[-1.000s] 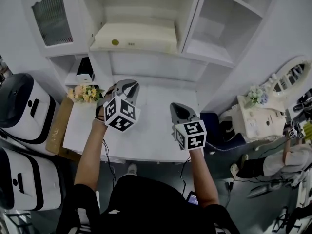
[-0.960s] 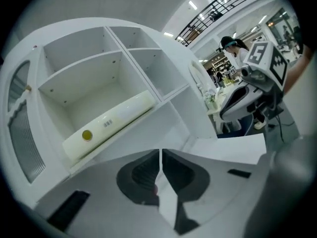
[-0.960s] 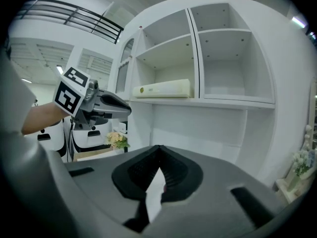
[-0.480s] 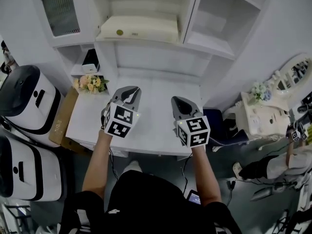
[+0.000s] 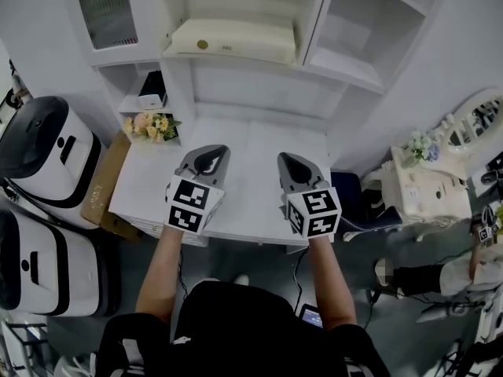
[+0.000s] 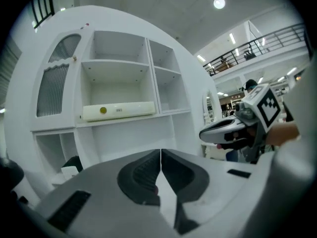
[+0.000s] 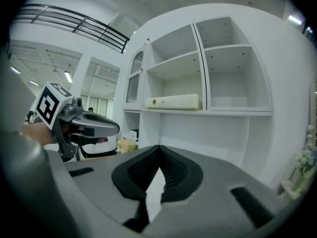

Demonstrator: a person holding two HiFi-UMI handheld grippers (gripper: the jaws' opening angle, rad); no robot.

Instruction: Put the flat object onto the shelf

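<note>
Left gripper view: left hand-held gripper point(image 6: 160, 150) jaws together, empty; right hand-held gripper point(image 7: 159, 147) same

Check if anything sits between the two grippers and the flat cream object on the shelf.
Nothing visible does. The flat cream object lies on the shelf, above the white desk. The left gripper and right gripper hover over the desk, fingers shut and empty, with only open air up to the object.
</note>
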